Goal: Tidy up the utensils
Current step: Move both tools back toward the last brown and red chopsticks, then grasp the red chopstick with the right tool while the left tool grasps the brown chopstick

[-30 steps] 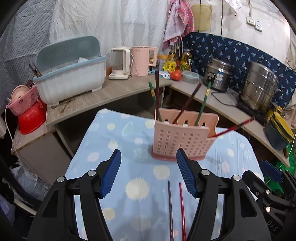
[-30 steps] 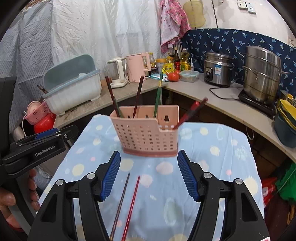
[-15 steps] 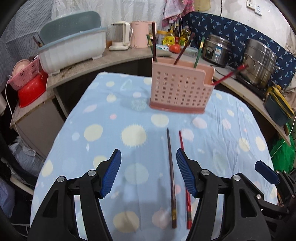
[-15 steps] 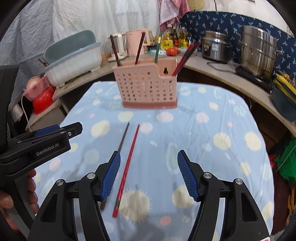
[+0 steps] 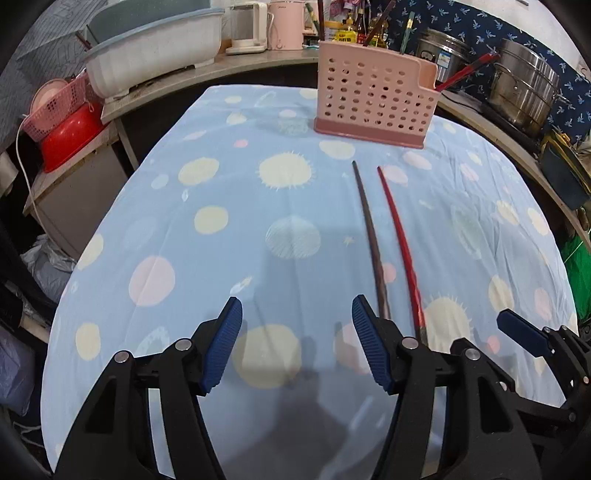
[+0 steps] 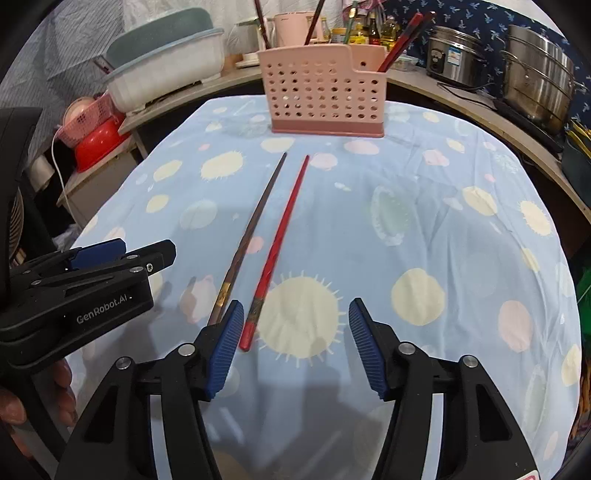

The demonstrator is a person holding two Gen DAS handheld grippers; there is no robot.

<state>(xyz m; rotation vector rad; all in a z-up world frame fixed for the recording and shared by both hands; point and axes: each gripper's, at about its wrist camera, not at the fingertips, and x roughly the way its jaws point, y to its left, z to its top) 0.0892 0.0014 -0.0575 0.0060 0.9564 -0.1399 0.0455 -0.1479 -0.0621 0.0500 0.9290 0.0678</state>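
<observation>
Our right gripper [image 6: 293, 338] is sitting low over the table with its blue pads apart and nothing pinched between them. Its jaws have just been closing a bit, but they're gripping only air. The thick end of the red chopstick [image 6: 281, 236] lies just inside the left pad, flat on the cloth, not touched as far as we can tell. Our left gripper [image 5: 297, 338] is also parted about halfway and empty, with its right finger right over the butt end of the brown chopstick [image 5: 369, 236].

So the two loose chopsticks are lying side by side on the blue spotted tablecloth [image 6: 424, 229], near each other but apart, brown on the left and red on the right. Their thin tips point at the pink utensil holder [image 6: 325, 96] and stop just short of its base. The holder stands upright at the far end of the cloth and already has several chopsticks poking out of it, dark ones on the left and red ones leaning out to the right.

Beyond the holder there's a curved counter with a pink kettle [image 6: 291, 26] behind it, steel pots [image 6: 539, 77] off to its right, and a white dish tub [image 6: 166, 70] to its left, with a red basin [image 6: 98, 144] below that.
</observation>
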